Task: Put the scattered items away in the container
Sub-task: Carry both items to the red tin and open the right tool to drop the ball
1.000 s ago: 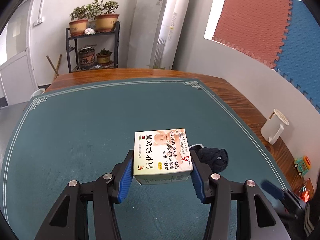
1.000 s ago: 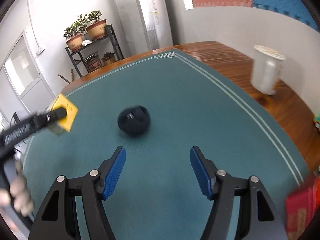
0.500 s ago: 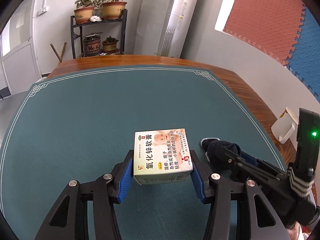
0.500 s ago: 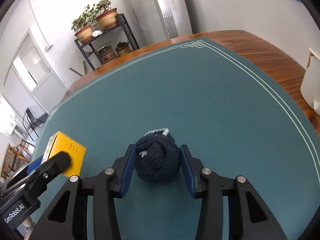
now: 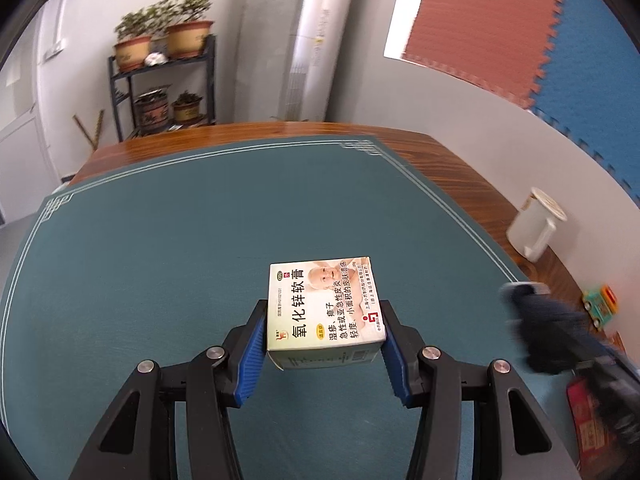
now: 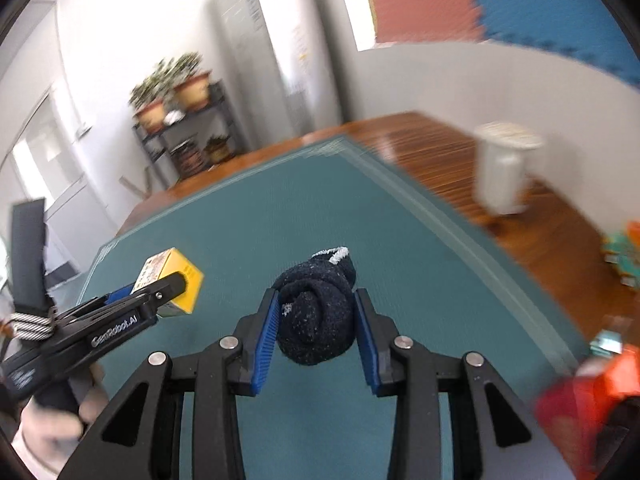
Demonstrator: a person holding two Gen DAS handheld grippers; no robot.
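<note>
Left wrist view: your left tool (image 5: 325, 336) clamps the ointment box (image 5: 326, 312) between its blue pads, lifted above the green mat (image 5: 160, 264). Right wrist view: your right tool (image 6: 316, 330) squeezes the rolled sock (image 6: 318, 316), also off the mat. The mat covers most of the wooden bench (image 5: 452, 168), with a pale double line along its border. A white bin (image 5: 536, 229) stands on the bare wood at the right, a small toy car (image 5: 599, 305) nearer you. Beyond the bench, a black shelf (image 5: 160, 92) of potted plants stands against the wall, with red and blue foam tiles (image 5: 500, 28) to the right. The box is cream and green with black Chinese print and a baby's face; the sock is dark navy, flecked, white at its cuff.
</note>
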